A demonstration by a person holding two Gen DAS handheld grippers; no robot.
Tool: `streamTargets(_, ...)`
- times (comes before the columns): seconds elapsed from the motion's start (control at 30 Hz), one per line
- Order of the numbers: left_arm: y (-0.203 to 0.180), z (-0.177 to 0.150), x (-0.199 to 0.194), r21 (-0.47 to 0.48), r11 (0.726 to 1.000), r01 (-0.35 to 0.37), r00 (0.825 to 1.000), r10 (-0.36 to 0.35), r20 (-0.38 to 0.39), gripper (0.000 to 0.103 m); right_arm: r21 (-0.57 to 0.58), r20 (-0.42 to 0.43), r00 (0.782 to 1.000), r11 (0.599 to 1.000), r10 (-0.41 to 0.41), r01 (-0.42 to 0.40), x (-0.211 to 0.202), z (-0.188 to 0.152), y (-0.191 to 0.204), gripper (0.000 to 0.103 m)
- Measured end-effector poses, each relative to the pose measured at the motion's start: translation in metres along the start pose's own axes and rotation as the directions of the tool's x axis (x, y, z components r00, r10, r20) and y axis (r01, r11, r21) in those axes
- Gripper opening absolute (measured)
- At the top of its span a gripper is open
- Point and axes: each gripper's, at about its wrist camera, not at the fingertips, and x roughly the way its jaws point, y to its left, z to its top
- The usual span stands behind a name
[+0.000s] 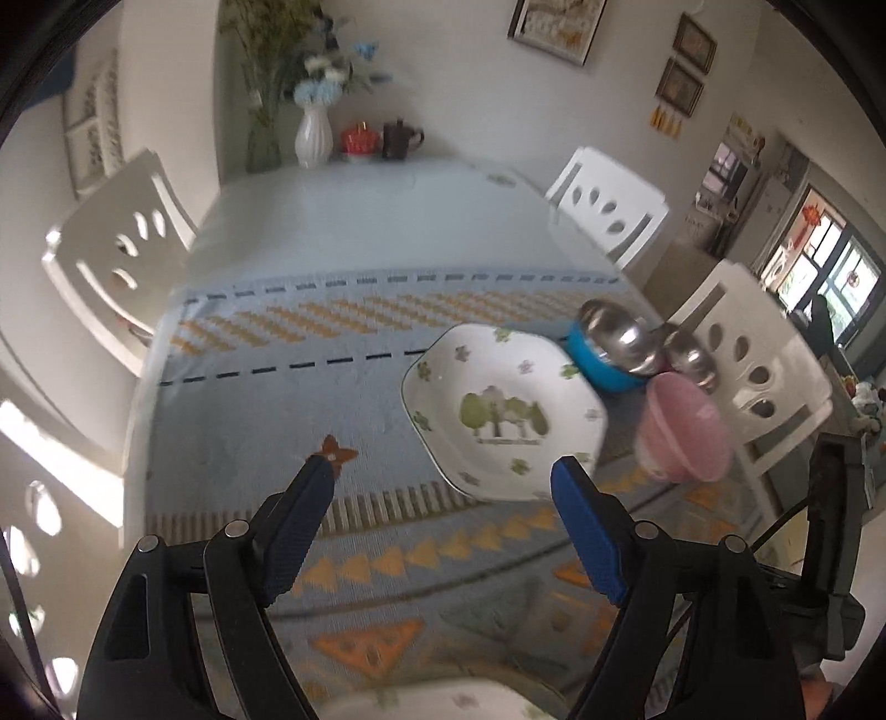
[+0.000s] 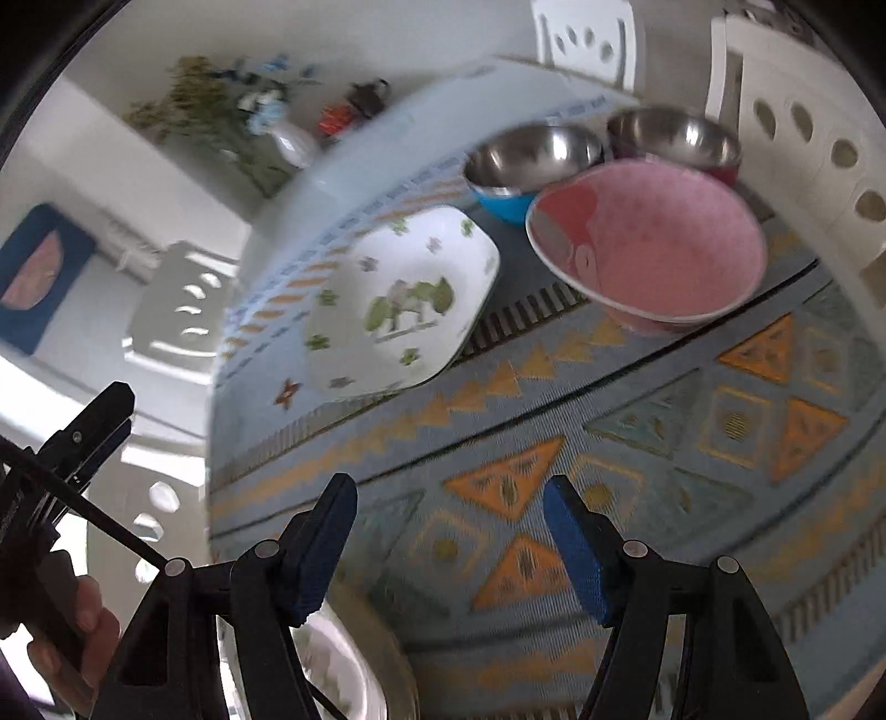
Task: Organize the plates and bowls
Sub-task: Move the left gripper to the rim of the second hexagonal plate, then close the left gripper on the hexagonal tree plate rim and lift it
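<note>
Plate point(image 1: 498, 410) lies on tablecloth point(image 1: 288, 399), left of bowls point(image 1: 653, 382).

One white plate point(image 2: 398, 299), one pink bowl point(image 2: 653, 243), seemingly two steel bowls point(image 2: 531, 149).

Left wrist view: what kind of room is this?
Most likely a home dining room. A table under a patterned tablecloth has white dining chairs around it, a vase of flowers stands at its far end, and framed pictures hang on the wall.
</note>
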Motion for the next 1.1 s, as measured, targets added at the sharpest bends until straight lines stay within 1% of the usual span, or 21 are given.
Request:
streamTargets(0.17,0.01,0.014,0.055,0.022,1.0,0.021,0.997,-0.019,-0.081,0.079,0.014,-0.033,0.998,0.999,-0.044,0.044,0.041,0.024,0.005,0.065)
streamTargets(0.27,0.015,0.02,0.084,0.025,0.999,0.033,0.992,-0.029,-0.119,0.079,-0.016,-0.025,0.997,0.998,-0.067,0.067,0.054,0.034,0.012,0.065)
streamTargets(0.5,0.029,0.028,0.139,-0.018,0.997,0.08,0.978,-0.082,-0.191,0.077,-0.08,0.004,0.993,0.99,-0.115,0.115,0.075,0.052,0.023,0.062)
streamTargets(0.57,0.03,0.029,0.149,-0.023,0.995,0.093,0.975,-0.095,-0.203,0.077,-0.089,0.002,0.992,0.988,-0.129,0.129,0.083,0.057,0.025,0.057)
streamTargets(0.6,0.03,0.029,0.153,-0.025,0.995,0.099,0.973,-0.102,-0.209,0.076,-0.093,0.001,0.991,0.987,-0.134,0.134,0.087,0.058,0.026,0.052)
streamTargets(0.63,0.03,0.029,0.156,-0.027,0.994,0.104,0.971,-0.107,-0.213,0.076,-0.094,-0.004,0.99,0.986,-0.142,0.141,0.091,0.06,0.026,0.049)
streamTargets(0.7,0.031,0.03,0.163,-0.032,0.992,0.118,0.967,-0.123,-0.223,0.076,-0.092,-0.008,0.989,0.985,-0.144,0.143,0.098,0.064,0.026,0.045)
streamTargets(0.77,0.03,0.03,0.166,-0.029,0.99,0.135,0.964,-0.138,-0.229,0.076,-0.087,-0.006,0.989,0.985,-0.151,0.15,0.103,0.069,0.023,0.045)
streamTargets(0.9,0.028,0.032,0.174,-0.016,0.989,0.146,0.961,-0.146,-0.237,0.075,-0.092,0.021,0.986,0.981,-0.168,0.17,0.106,0.075,0.024,0.044)
streamTargets(1.0,0.025,0.034,0.178,-0.003,0.988,0.155,0.962,-0.152,-0.228,0.074,-0.098,0.033,0.986,0.981,-0.166,0.169,0.107,0.076,0.023,0.044)
streamTargets(1.03,0.024,0.034,0.178,0.001,0.987,0.163,0.961,-0.159,-0.226,0.072,-0.109,0.038,0.984,0.978,-0.172,0.175,0.106,0.075,0.023,0.042)
streamTargets(1.07,0.021,0.035,0.18,0.002,0.985,0.175,0.958,-0.17,-0.23,0.065,-0.117,0.042,0.983,0.976,-0.177,0.181,0.107,0.075,0.024,0.041)
streamTargets(1.1,0.019,0.035,0.18,0.008,0.984,0.178,0.959,-0.172,-0.226,0.056,-0.129,0.049,0.981,0.973,-0.185,0.19,0.106,0.074,0.025,0.038)
